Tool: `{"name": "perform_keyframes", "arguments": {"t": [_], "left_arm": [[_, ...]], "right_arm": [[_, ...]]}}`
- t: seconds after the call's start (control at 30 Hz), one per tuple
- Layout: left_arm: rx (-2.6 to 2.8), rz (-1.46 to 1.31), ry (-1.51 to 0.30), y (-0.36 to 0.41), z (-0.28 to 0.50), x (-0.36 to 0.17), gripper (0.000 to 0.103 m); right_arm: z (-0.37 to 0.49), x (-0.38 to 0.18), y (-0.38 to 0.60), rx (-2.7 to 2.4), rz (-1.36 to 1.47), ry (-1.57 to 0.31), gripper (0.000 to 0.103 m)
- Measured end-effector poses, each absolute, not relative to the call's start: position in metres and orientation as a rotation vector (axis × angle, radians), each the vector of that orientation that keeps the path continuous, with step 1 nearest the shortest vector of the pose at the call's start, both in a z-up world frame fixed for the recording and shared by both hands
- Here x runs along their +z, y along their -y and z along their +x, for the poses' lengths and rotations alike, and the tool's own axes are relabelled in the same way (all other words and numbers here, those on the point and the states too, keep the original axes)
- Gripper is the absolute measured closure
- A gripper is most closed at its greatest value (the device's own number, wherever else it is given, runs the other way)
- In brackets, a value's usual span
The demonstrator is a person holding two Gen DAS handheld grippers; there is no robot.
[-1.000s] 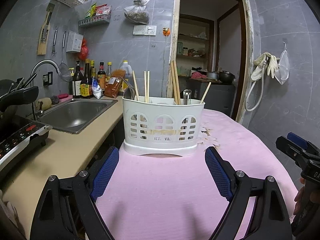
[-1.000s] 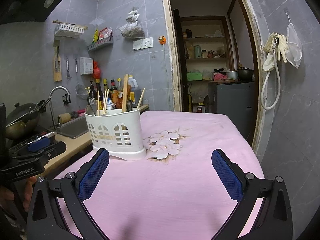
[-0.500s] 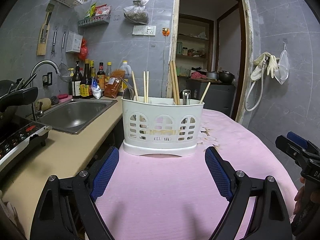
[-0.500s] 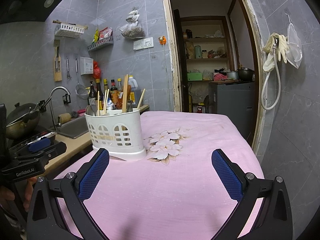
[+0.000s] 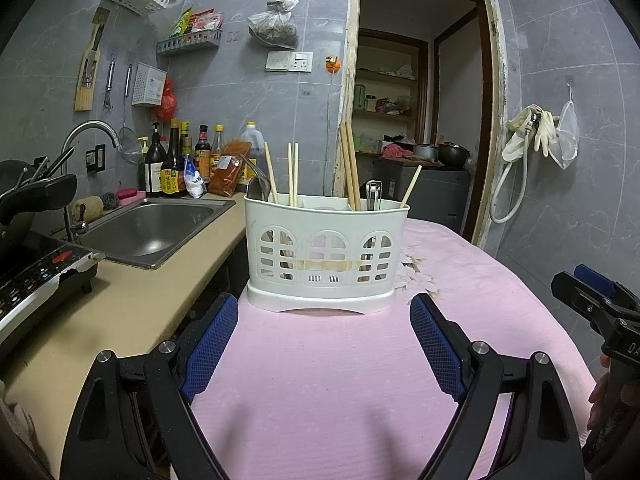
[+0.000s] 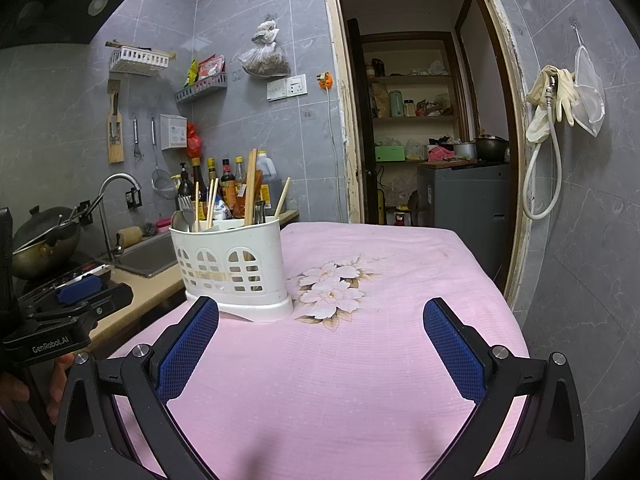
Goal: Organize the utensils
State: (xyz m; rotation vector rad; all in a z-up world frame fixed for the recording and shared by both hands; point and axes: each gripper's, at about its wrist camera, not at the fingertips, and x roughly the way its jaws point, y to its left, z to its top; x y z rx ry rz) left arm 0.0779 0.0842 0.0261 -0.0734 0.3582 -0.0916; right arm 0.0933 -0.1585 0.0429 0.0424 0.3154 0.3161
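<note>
Plainly, the white utensil caddy (image 5: 326,256) stands upright on the pink cloth (image 5: 352,380), dead ahead at twelve o'clock in the left wrist view and off toward ten o'clock in the right wrist view. Its compartments already hold upright chopsticks (image 5: 350,166), a spoon (image 5: 258,188) at the left end and a metal handle (image 5: 373,194) toward the right; which divider each sits behind is hard to tell.

Set against the views from a second ago, nothing has shifted: caddy, chopsticks and both tools sit in the same spots. That stillness suggests either a pause before sorting begins or a finished job, and no loose utensil lies on the cloth to settle which.

Moving outward, the left gripper (image 5: 324,344) hovers just short of the caddy's base, jaws spread wide with nothing between the blue pads (image 5: 210,344). The right gripper (image 6: 320,348) is likewise spread wide and empty over bare cloth, the flower print (image 6: 332,290) just beyond it at twelve o'clock.

At nine o'clock lie the counter (image 5: 132,304) and the sink (image 5: 156,228); a doorway (image 5: 420,120) opens at one o'clock.
</note>
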Motion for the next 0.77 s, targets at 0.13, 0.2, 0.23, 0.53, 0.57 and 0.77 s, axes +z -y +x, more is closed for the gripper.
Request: {"name": "perform_keyframes", "arguments": {"t": [0.13,0.2,0.23,0.53,0.57,0.77], "left_arm": [[-0.089,-0.077,-0.364,-0.0836,0.0794,0.0269,0.019],[-0.092,-0.075,-0.369,-0.0824,0.0802,0.0262,0.019],[-0.091,-0.073,-0.370,-0.0822,0.0803,0.0259,0.019],[-0.087,-0.067,-0.366,-0.0806,0.0822,0.0228,0.019],[-0.087,-0.066,-0.367,-0.0805,0.0825,0.0225,0.019],[-0.086,-0.057,-0.379,-0.0789,0.0854,0.0203,0.019]], "right_arm": [[0.0932,0.0428,0.1584,0.315,0.043,-0.316,0.000],[0.0933,0.0429,0.1584,0.316,0.043,-0.316,0.000],[0.0932,0.0429,0.1584,0.316,0.043,-0.316,0.000],[0.0932,0.0426,0.1582,0.316,0.044,-0.316,0.000],[0.0932,0.0426,0.1581,0.316,0.043,-0.316,0.000],[0.0954,0.0436,0.1572,0.321,0.041,-0.324,0.000]]}}
